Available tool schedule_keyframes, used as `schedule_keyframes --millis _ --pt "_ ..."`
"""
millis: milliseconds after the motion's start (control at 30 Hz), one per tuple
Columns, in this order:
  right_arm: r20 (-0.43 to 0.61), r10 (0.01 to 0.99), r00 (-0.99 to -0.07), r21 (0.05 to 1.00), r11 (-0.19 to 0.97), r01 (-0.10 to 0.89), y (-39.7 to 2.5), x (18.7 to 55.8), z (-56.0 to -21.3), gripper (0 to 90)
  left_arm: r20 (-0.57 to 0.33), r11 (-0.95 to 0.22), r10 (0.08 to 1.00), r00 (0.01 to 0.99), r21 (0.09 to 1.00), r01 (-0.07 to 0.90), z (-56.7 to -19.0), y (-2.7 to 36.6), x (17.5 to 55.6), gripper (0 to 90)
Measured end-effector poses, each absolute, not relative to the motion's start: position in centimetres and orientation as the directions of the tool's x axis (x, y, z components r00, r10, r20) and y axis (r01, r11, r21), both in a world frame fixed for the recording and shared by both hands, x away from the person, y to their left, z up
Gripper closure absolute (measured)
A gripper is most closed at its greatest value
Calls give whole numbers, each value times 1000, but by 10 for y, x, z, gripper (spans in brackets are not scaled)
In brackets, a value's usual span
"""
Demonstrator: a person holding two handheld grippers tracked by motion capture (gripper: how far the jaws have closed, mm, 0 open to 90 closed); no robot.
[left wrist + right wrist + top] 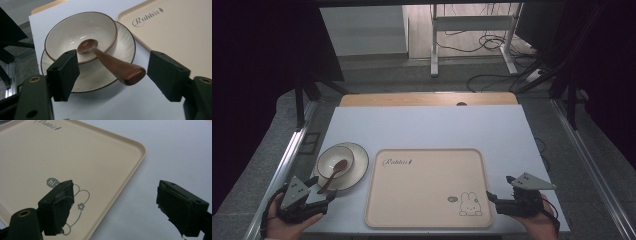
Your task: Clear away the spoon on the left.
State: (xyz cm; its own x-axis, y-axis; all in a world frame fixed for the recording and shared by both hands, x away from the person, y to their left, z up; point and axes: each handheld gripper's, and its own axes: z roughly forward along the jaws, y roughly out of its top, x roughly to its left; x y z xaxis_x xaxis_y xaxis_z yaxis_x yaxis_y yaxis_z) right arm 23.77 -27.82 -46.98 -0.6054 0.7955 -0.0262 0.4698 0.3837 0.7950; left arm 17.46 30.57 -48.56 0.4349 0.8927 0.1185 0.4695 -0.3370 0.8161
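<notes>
The spoon [110, 62] lies in the bowl [81, 35], handle pointing straight between the left gripper's [112, 75] spread fingers; the right gripper [115, 205], also spread, hovers well apart.

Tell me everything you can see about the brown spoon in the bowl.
The spoon is glossy reddish-brown and looks like wood or lacquer. It has a small oval scoop and a handle that widens to a thick rounded end. The scoop lies inside the white bowl, the handle leans on the bowl's brown rim and sticks out over the ribbed plate under it, toward the left gripper. The handle end sits between that gripper's open black fingers, apparently without touching them.
</notes>
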Motion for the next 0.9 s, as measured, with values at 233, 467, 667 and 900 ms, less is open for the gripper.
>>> schedule_keyframes --millis 233,467,667,900 --pt "-28 794 -607 792 388 471 -278 238 -470 149 177 -376 891 417 803 463 -490 303 178 437" --pt "-31 793 -609 792 391 469 -278 238 -470 150 208 -394 891 404 798 457 -492 301 178 577" --pt "-38 793 -607 794 392 464 -277 238 -470 151 218 -403 891 399 784 473 -495 300 178 694" --pt "-41 793 -608 796 394 460 -277 238 -469 153 232 -404 895 380 782 475 -494 299 179 747"
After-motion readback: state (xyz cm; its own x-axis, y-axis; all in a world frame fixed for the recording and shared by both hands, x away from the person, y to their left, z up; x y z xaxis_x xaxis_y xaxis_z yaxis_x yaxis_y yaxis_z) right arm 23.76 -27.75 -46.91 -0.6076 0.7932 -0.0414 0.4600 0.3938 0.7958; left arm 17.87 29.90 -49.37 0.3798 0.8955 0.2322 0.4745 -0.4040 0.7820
